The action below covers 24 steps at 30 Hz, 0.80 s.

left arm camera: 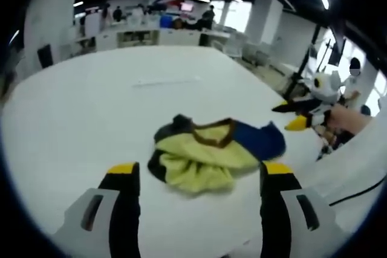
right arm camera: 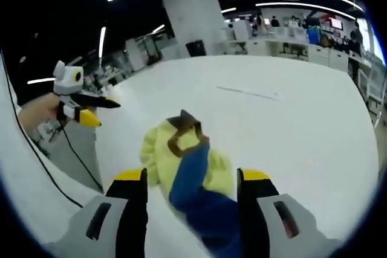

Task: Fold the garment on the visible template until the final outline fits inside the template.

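Observation:
A crumpled garment (left arm camera: 202,155), yellow with a brown collar and a blue sleeve, lies bunched on the white table (left arm camera: 109,101). My left gripper (left arm camera: 201,170) stands open just short of it, its yellow-tipped jaws wide apart. In the right gripper view the garment (right arm camera: 181,155) has its blue sleeve running down between the wide jaws of my open right gripper (right arm camera: 192,176). The right gripper (left arm camera: 299,116) also comes in from the right of the left gripper view, held by a hand. The left gripper (right arm camera: 84,110) shows at the left of the right gripper view.
A faint pale line (left arm camera: 166,81) marks the table (right arm camera: 302,131) beyond the garment, also seen as a line (right arm camera: 248,93) in the right gripper view. A black cable (right arm camera: 69,149) hangs off the near edge. Desks, pillars and people stand far behind.

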Motion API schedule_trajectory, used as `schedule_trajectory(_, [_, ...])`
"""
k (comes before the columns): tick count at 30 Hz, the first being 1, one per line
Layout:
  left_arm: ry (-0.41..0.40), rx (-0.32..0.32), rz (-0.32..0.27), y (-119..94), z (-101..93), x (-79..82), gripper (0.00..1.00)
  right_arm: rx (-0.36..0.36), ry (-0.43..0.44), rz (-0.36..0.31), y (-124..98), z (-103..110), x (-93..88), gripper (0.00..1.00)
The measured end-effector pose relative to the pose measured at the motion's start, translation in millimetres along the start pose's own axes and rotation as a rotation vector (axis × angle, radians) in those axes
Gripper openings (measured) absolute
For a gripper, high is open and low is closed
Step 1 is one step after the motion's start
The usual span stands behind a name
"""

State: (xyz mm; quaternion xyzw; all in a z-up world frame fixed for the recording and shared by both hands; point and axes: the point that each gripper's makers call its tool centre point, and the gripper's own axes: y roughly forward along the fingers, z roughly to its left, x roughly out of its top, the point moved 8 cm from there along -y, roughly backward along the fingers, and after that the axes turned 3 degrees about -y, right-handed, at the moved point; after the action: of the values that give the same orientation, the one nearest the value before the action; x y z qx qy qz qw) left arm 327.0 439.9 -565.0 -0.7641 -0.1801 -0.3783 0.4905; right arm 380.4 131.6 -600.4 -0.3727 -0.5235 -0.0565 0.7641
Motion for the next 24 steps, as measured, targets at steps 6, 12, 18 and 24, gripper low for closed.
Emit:
schedule_trajectory(6, [-0.005, -0.002, 0.005, 0, -0.7, -3.1, 0.76, 0.017, -0.007, 0.015, 9, 1, 0.1, 0.55])
schedule_trajectory(12, [-0.017, 0.007, -0.002, -2, 2.4, -6.5, 0.75, 0.022, -0.018, 0.037, 17, 2, -1.4, 0.51])
schedule_trajectory(18, [-0.029, 0.016, 0.007, -4, 5.4, -14.3, 0.74, 0.030, -0.011, 0.034, 25, 0, -0.1, 0.48])
schedule_trajectory(24, [-0.041, 0.023, 0.003, -4, 8.7, -16.0, 0.73, 0.032, -0.004, 0.044, 36, -4, -1.9, 0.46])
